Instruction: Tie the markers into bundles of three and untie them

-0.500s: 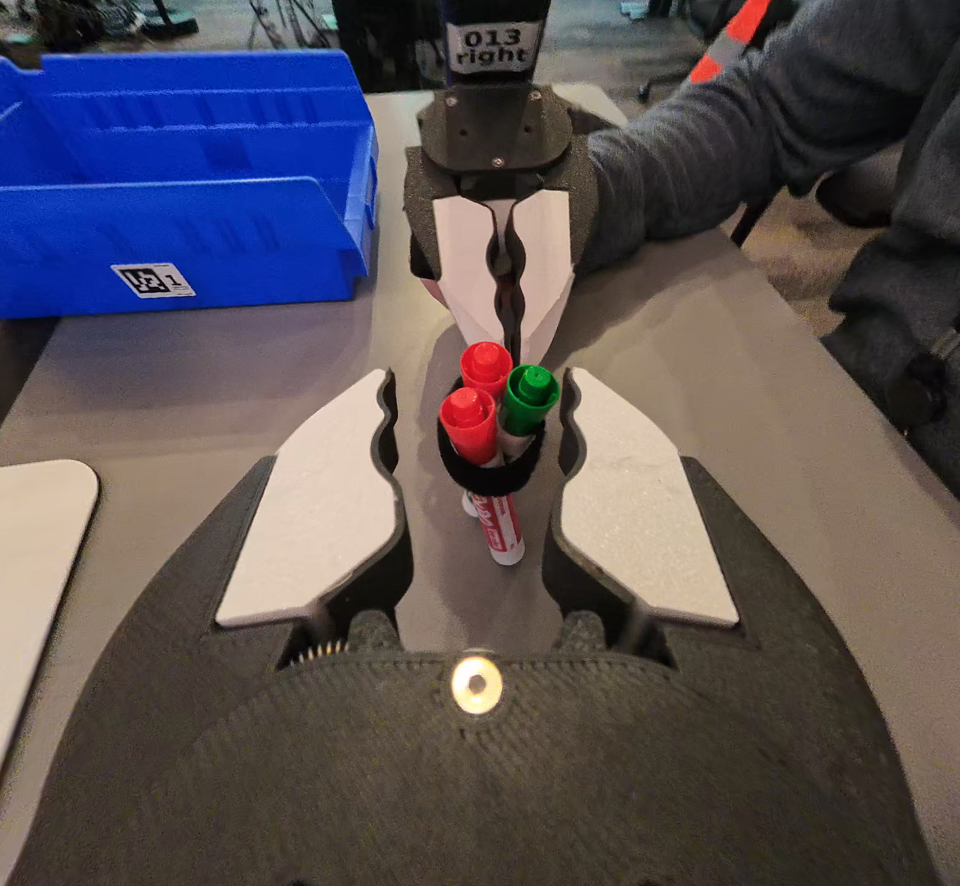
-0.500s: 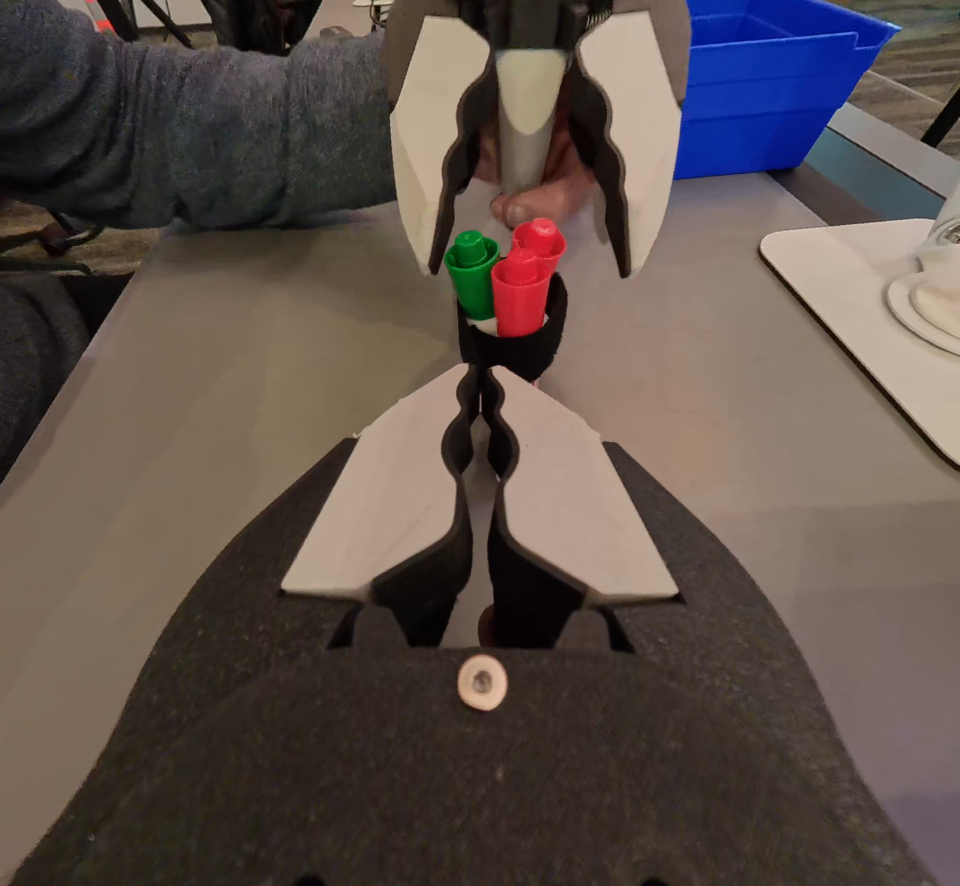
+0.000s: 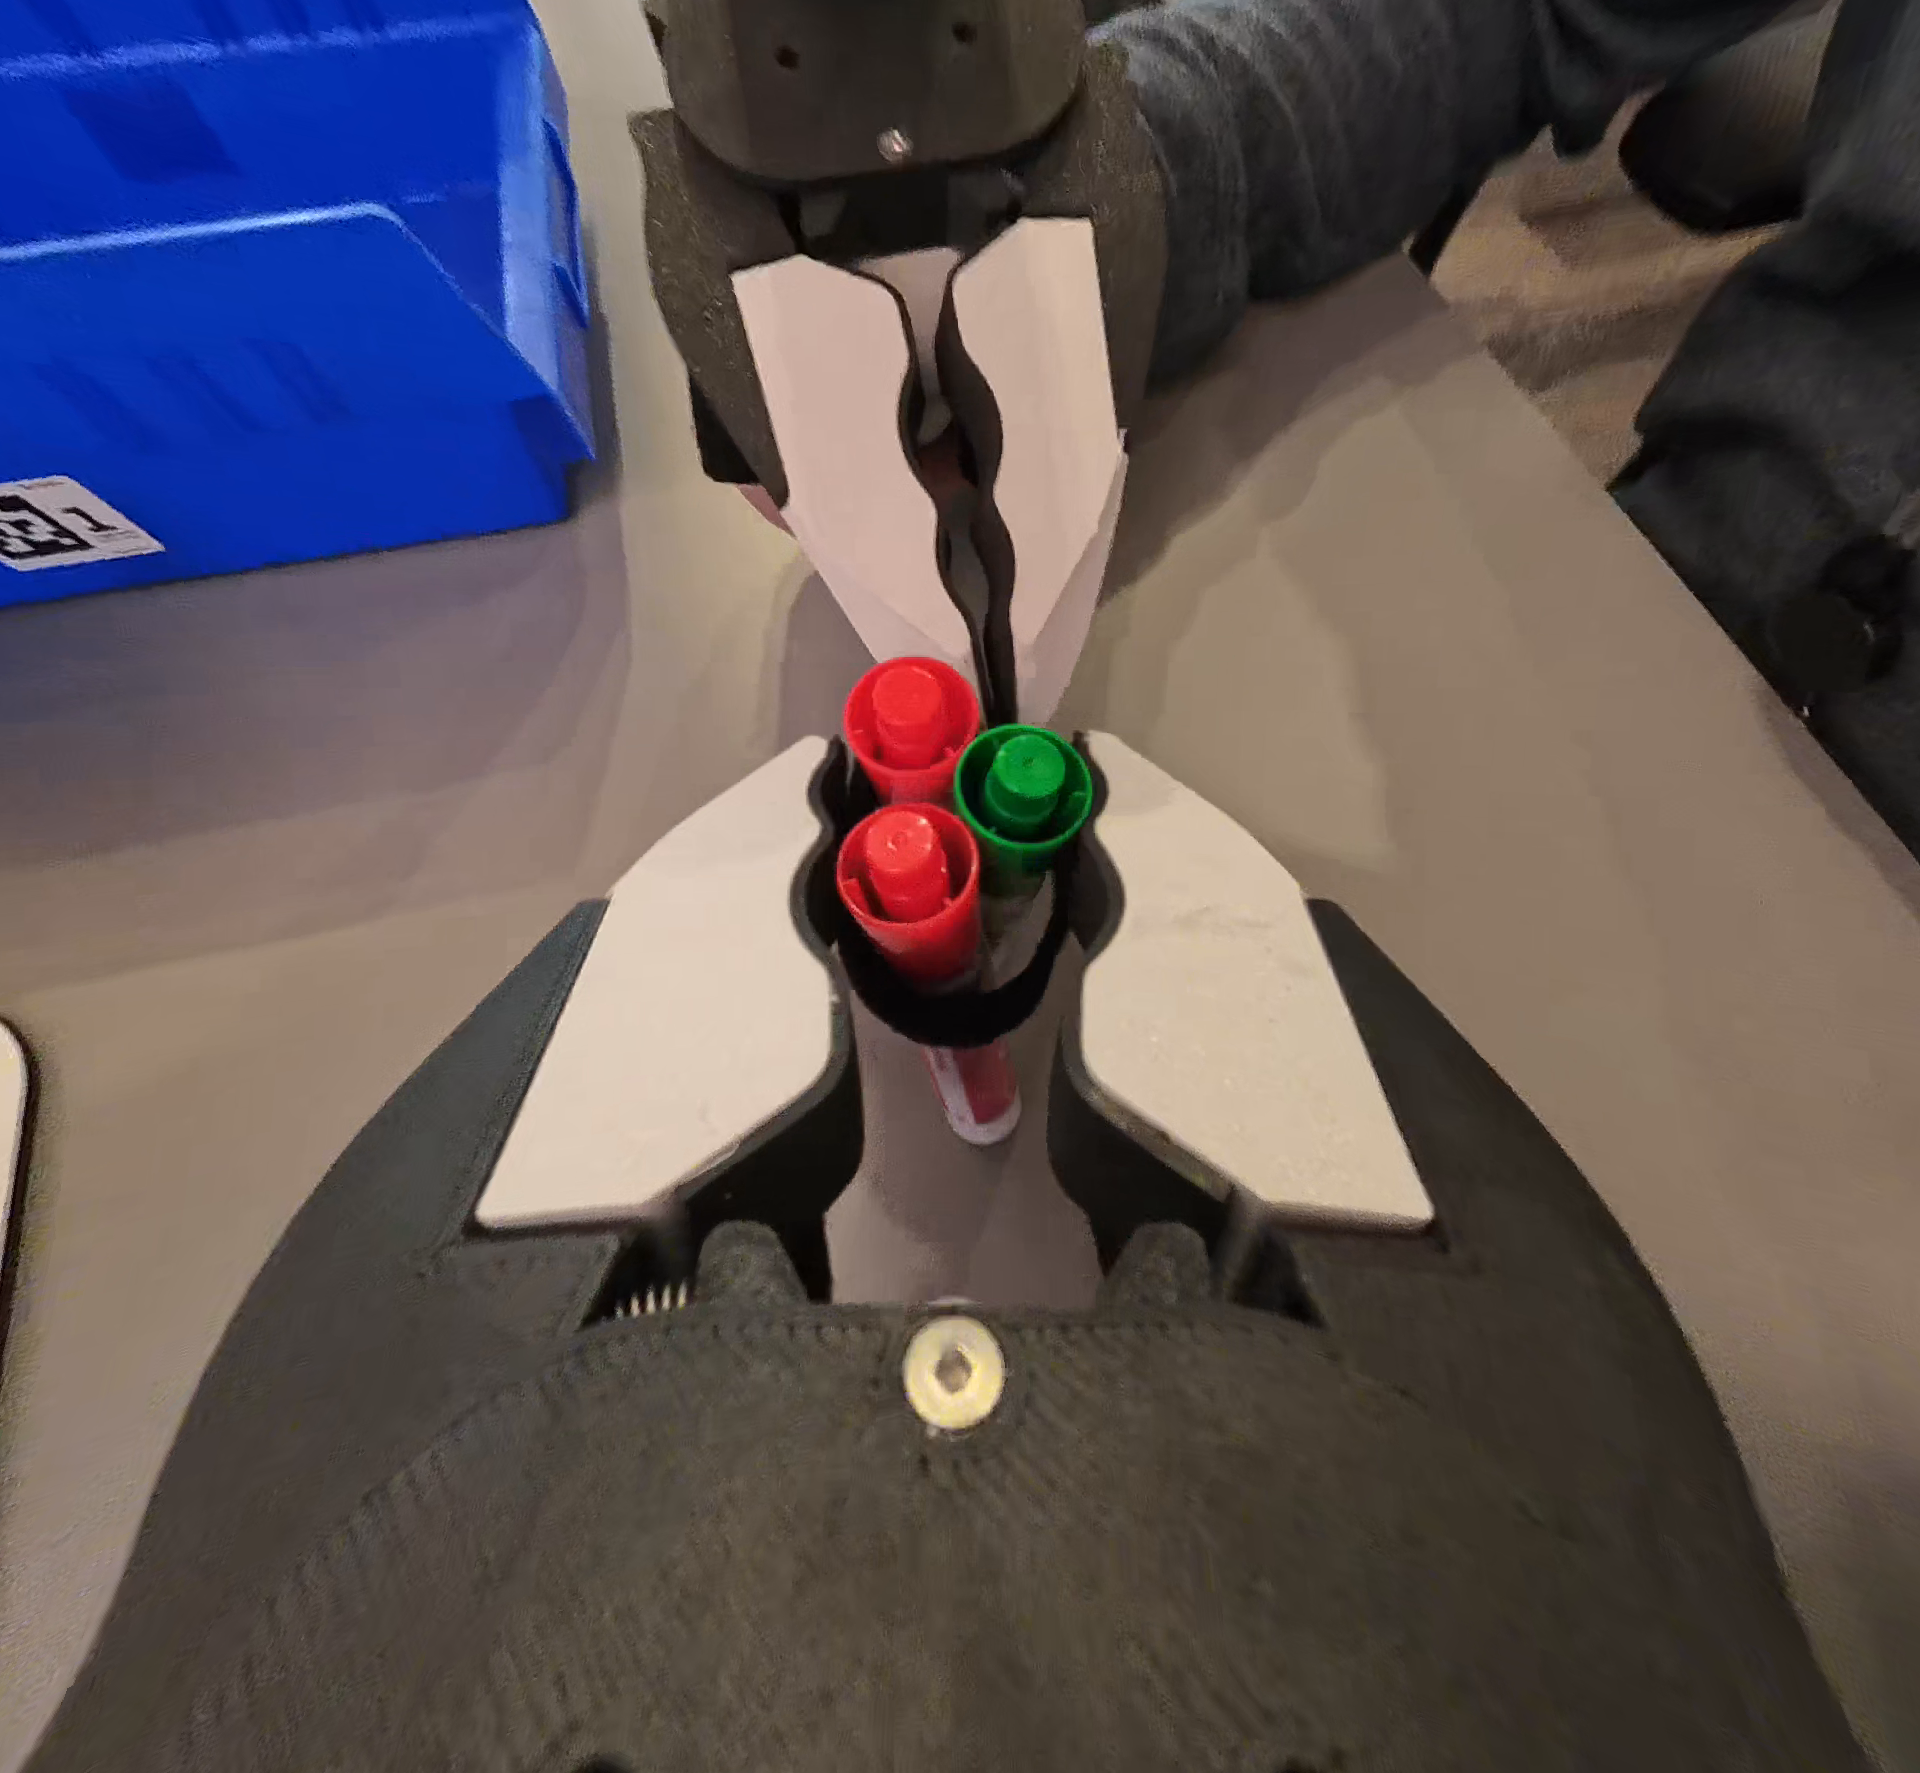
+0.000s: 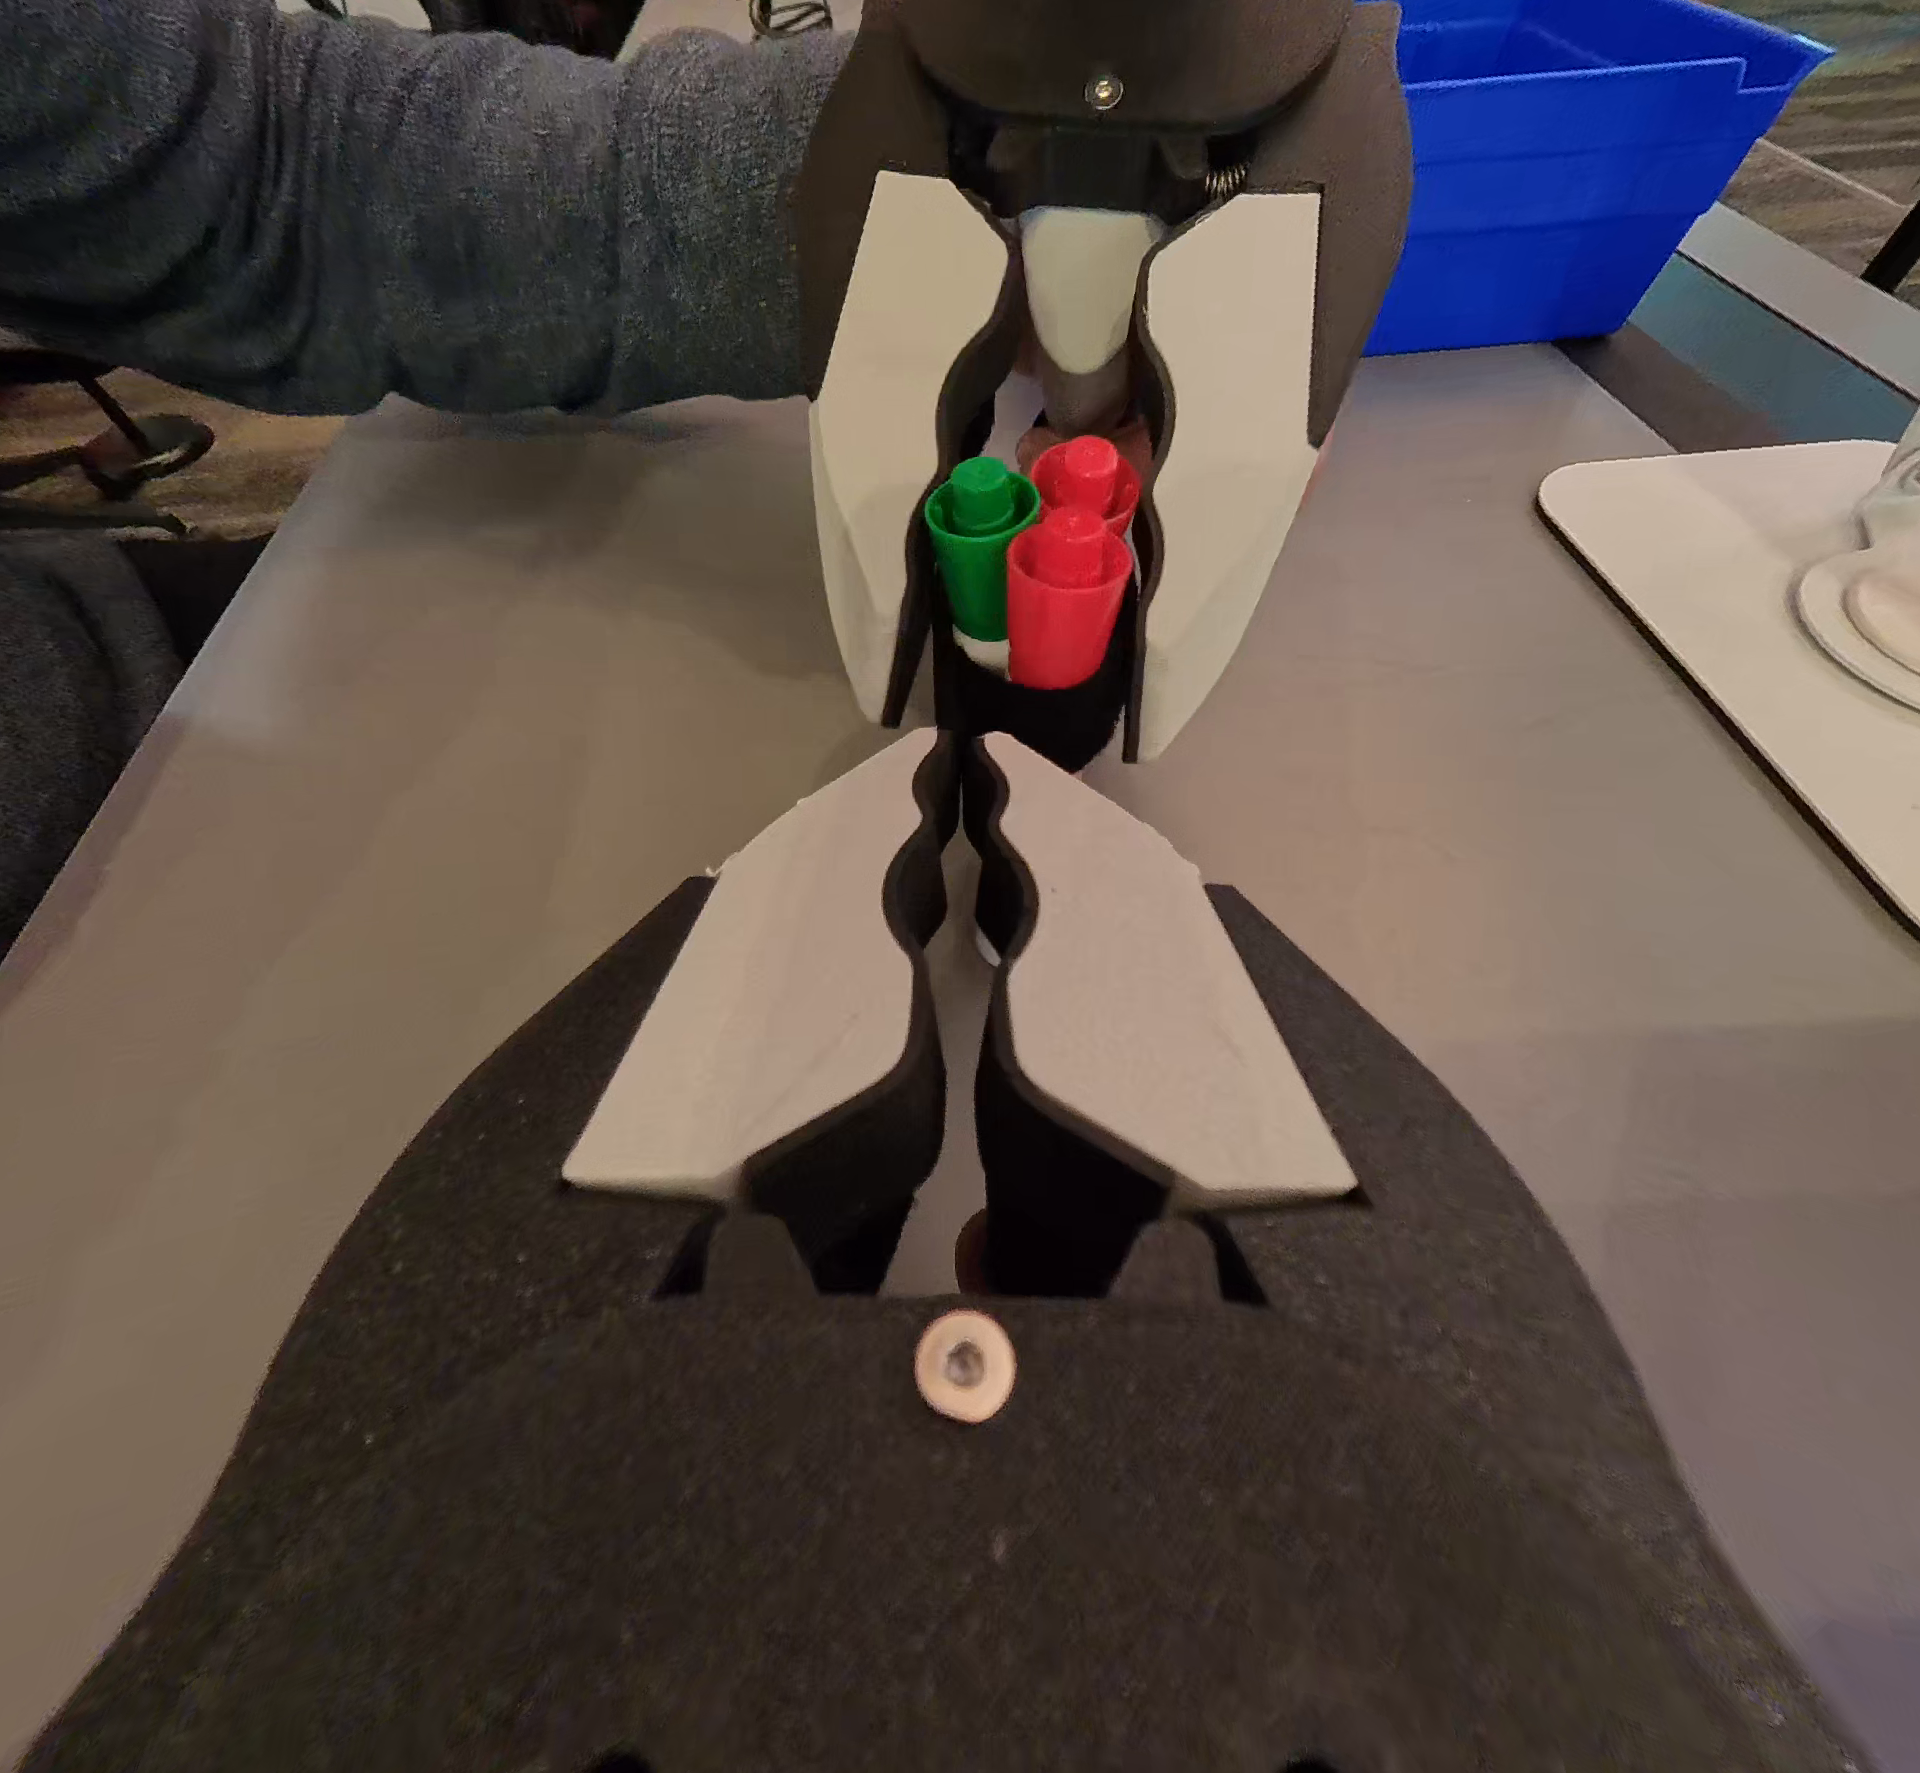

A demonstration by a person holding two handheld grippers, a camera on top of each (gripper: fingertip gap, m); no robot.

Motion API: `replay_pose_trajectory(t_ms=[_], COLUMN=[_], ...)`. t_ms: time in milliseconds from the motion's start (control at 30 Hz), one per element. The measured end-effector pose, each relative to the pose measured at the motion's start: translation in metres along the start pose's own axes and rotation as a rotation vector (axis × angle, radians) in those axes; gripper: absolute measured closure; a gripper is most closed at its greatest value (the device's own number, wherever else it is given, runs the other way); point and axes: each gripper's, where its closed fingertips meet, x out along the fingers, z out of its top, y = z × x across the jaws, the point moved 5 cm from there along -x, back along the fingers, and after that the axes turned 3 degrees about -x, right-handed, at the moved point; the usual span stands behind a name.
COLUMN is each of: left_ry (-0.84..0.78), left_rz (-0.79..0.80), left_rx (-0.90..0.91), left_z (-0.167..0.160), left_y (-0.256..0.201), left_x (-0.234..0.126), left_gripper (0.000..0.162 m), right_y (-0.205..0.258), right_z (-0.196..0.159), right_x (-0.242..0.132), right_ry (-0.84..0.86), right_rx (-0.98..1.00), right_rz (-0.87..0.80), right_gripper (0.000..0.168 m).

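the bundle of three capped markers (image 3: 961,876), two with red caps and one with a green cap, stands upright on the grey table (image 3: 1403,736), long axis vertical, caps up. it sits directly between the two grippers, which face each other across it.

the left gripper (image 3: 961,850) brackets the bundle: its white-faced fingers (image 3: 707,975) lie on either side of the markers at cap and band height, jaws at a medium gap. in the right wrist view the fingers look close against the caps, but whether they press or merely flank cannot be told. this gripper is the nearer of the two to the marker bodies.

the right gripper (image 4: 961,767) has its jaws drawn narrow, tips at the near side of the black fabric band (image 4: 1023,721) that wraps the bundle below the caps. a dark strip (image 3: 982,601) runs between its fingers toward the bundle in the left wrist view, and appears to be the band's free end, pinched; that reading is a judgement.

the band forms a closed loop around all three barrels. the red marker barrel (image 3: 977,1089) reaches the table below it.

judgement: the step in hand concerns the band's tail. the coming move turns on pulling along the line away from the left gripper while it steadies the upright bundle.

a blue plastic bin (image 3: 270,269) stands well apart, on the far left of the table.
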Motion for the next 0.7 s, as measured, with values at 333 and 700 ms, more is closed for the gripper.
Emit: replay_pose_trajectory(t_ms=[333,700], left_ry=[-0.175,-0.422], left_rz=[0.136,0.363], left_rx=[-0.143,-0.343], left_z=[-0.002,-0.003], left_y=[0.006,0.013], left_x=[0.0,-0.014], left_gripper=[0.141,0.144], right_y=[-0.007,-0.005], right_z=[0.0,0.013], right_x=[-0.004,-0.001], right_ry=[0.018,-0.001], right_rx=[-0.004,-0.061], right_rz=[-0.055,-0.205], right_gripper=[0.168,0.168])
